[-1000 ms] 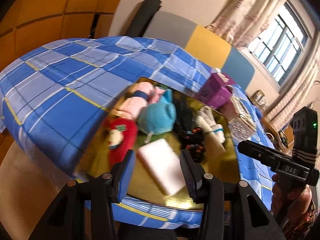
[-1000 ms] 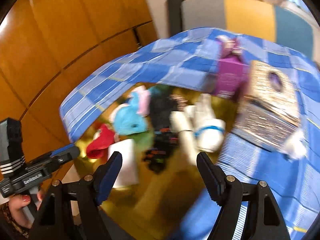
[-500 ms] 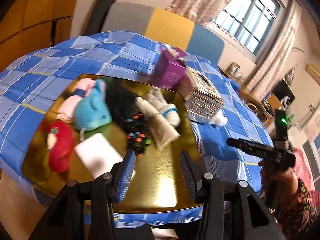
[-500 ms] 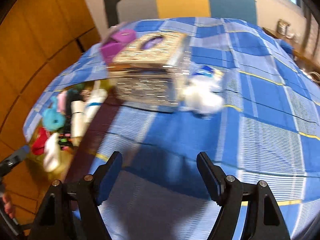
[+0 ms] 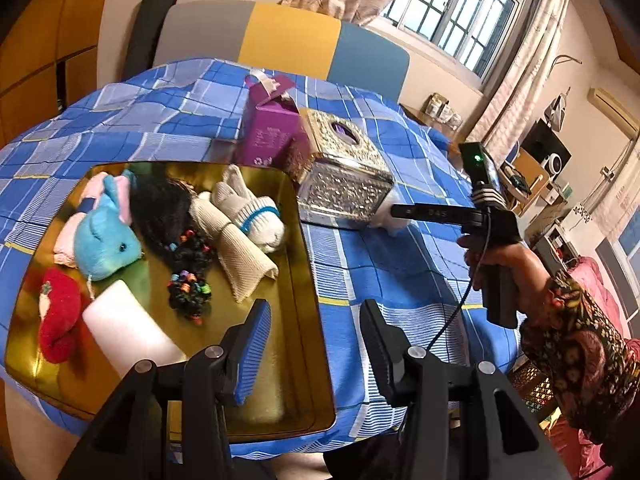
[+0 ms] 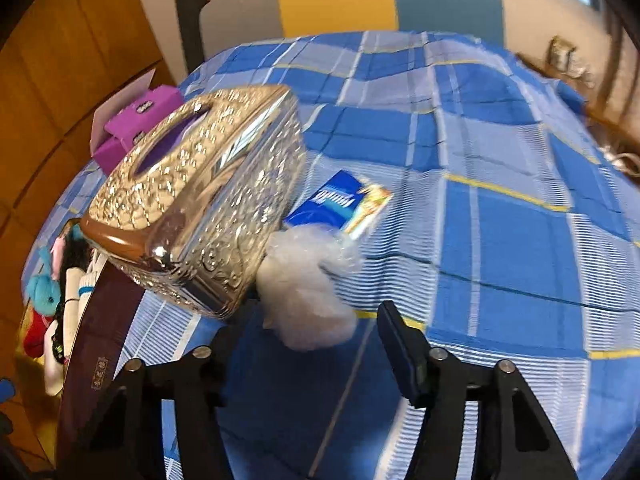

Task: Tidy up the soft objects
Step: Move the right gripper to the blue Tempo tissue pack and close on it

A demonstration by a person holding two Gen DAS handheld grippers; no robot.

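One gold tray [image 5: 308,280], one silver tissue box [image 5: 344,184], one purple carton [image 5: 272,136], two rolled socks [image 5: 256,216], one blue plush [image 5: 104,240].

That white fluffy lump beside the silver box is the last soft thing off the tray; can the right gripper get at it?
Probably yes: the white fluffy lump lies just ahead of the closing right gripper, nothing between; only the silver box crowds one side.

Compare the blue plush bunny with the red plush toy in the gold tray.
The blue plush bunny is light blue with pink ears; the red plush toy is deep red with a small white patch. The bunny looks rounder and bulkier, the red toy longer and flatter. The bunny lies nearer the tray's far end, the red toy nearer the camera. Both are soft toys lying along the left side of the gold tray.
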